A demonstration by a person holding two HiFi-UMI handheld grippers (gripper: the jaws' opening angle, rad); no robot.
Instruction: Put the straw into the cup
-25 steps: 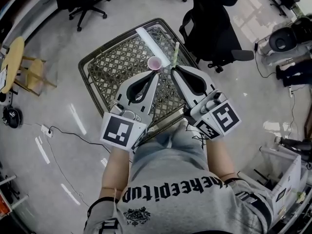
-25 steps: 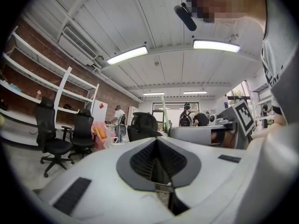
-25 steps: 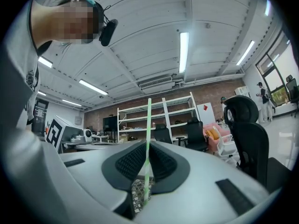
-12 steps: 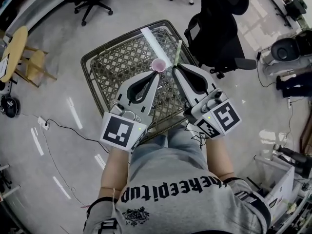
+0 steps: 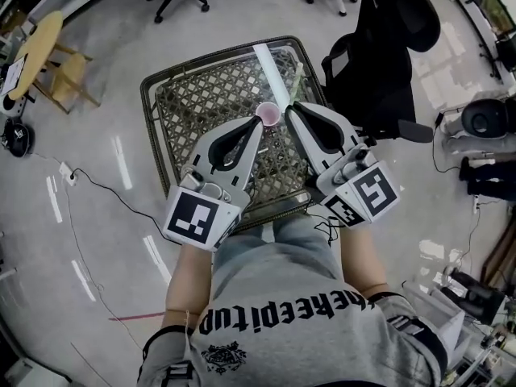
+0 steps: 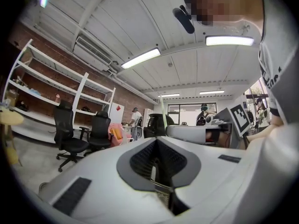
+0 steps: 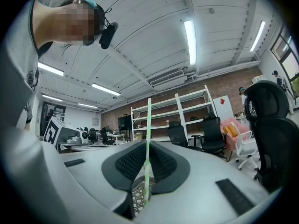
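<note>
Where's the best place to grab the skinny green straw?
Pinch the thin green-and-white straw near one end, from the side, across its width, as the right tongs do. It's long and slim, so the free length can reach the small pink cup.

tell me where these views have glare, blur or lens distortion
Head view: heavy fisheye, the floor curves toward dark corners and carries white streaks of glare. Left gripper view: ceiling lights blown out white, the near jaws soft. Right gripper view: a ceiling light also blown out, the straw reads clearly against the ceiling, edges vignetted black.
</note>
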